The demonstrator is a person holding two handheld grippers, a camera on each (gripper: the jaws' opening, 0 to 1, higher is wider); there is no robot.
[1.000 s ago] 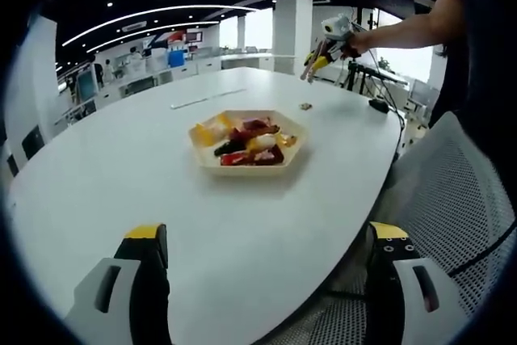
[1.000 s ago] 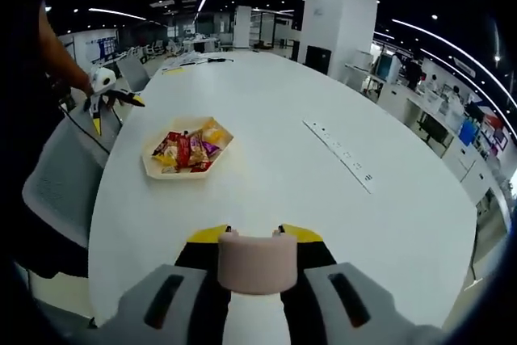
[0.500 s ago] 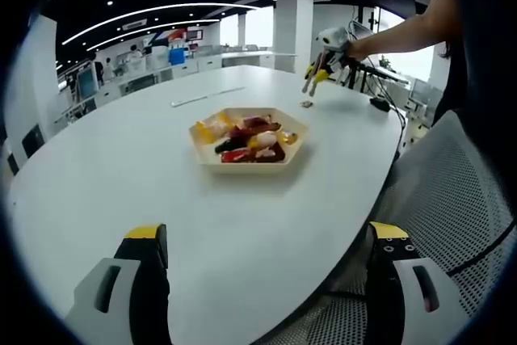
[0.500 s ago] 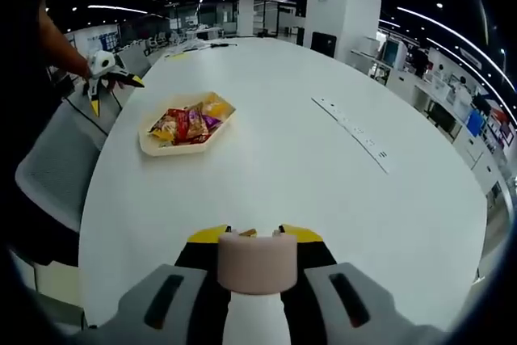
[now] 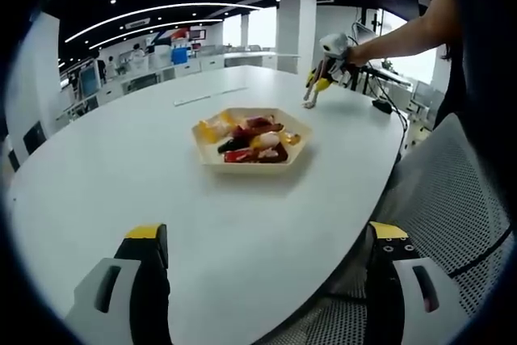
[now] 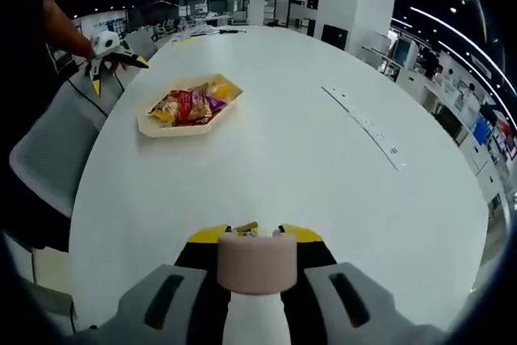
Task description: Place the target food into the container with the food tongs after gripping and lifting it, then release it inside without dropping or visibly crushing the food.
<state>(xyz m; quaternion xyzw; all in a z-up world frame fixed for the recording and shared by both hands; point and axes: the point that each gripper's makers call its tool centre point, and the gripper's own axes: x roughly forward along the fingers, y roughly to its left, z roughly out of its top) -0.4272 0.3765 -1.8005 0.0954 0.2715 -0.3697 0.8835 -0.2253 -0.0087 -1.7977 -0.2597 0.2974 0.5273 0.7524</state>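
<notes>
White table (image 5: 121, 167) carries a beige hexagonal tray (image 5: 212, 161) of wrapped snacks (image 5: 250, 139) at twelve o'clock from the left gripper (image 5: 266, 280), its jaws wide apart, while the right gripper (image 6: 252, 236) is closed together beside a small snack (image 6: 245, 226).

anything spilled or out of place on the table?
One small piece of food lies loose on the white table, just past the right gripper, well apart from the hexagonal tray holding the rest. Nothing looks spilled or damaged.

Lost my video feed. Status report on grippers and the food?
Left gripper open, empty. Right gripper shut on tongs, tips over small food piece. Snack tray far across table, path unobstructed.
</notes>
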